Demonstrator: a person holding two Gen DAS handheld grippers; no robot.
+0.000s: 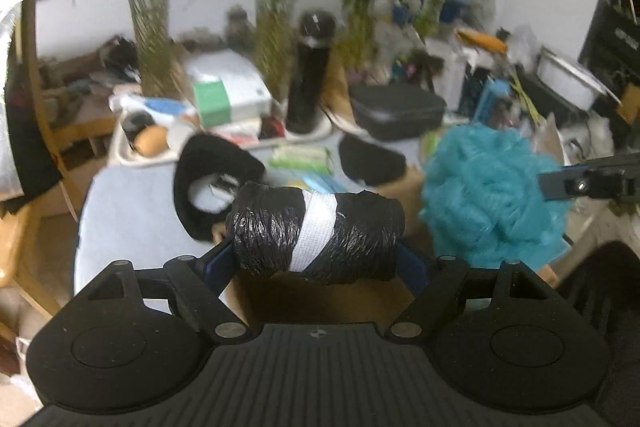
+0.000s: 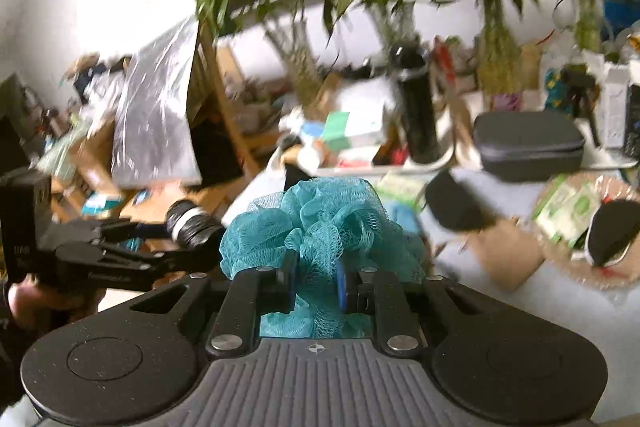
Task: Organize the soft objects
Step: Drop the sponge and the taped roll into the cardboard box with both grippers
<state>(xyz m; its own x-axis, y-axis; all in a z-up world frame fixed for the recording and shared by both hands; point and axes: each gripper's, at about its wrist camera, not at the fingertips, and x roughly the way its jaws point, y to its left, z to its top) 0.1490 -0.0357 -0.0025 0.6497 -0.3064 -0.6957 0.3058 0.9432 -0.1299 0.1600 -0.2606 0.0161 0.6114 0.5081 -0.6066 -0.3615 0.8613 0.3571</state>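
Black plastic roll (image 1: 316, 233), banded white, sits clamped across the left tool (image 1: 316, 263), lifted above the desk (image 1: 132, 211). Only the right wrist view shows the right tool (image 2: 316, 281) pinching the one teal mesh puff (image 2: 320, 223). Two black soft pieces (image 1: 216, 183) show from the left; one black bottle (image 1: 308, 75) stands behind.

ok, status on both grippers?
Left gripper shut on black bag roll. Right gripper shut on teal loofah. Both held above cluttered table.
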